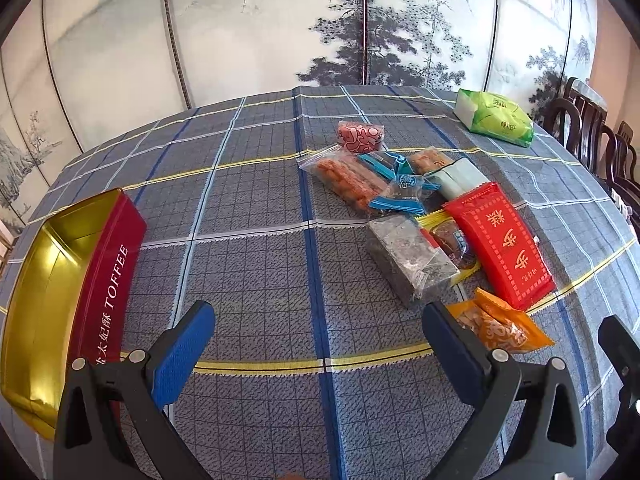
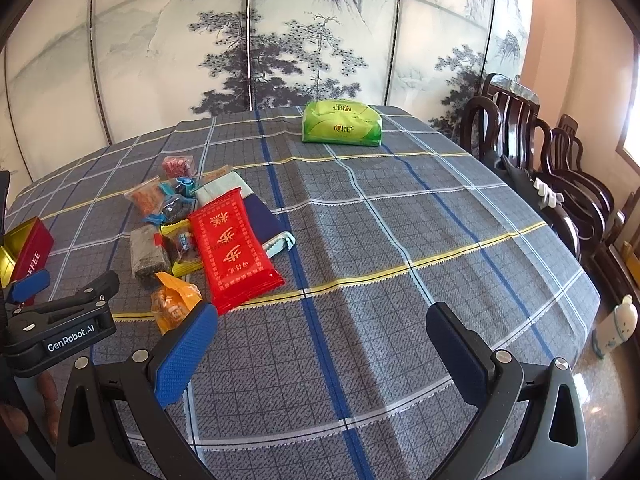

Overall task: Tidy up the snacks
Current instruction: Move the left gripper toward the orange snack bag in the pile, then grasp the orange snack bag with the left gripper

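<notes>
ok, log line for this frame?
left tool open, empty | right tool open, empty | snack pile untouched on tablecloth | toffee tin open, no snacks visible inside

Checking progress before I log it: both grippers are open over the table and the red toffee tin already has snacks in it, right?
Not quite. The toffee tin is empty: the left wrist view shows only its bare gold interior. The snacks lie piled on the tablecloth. Left gripper and right gripper are open.

**A home dining room**

A large desk (image 2: pixel 400 240) draped in a grey-blue plaid tablecloth (image 1: pixel 260 260) fills the room. Dark carved wooden dining chairs (image 2: pixel 520 136) line one side. Behind stands a folding screen (image 2: pixel 280 32) painted with ink pines and mountains. A green tissue pack (image 2: pixel 340 123) and loose packaged snacks (image 1: pixel 420 208) lie on the cloth, beside peach-coloured walls (image 2: pixel 580 80)
</notes>
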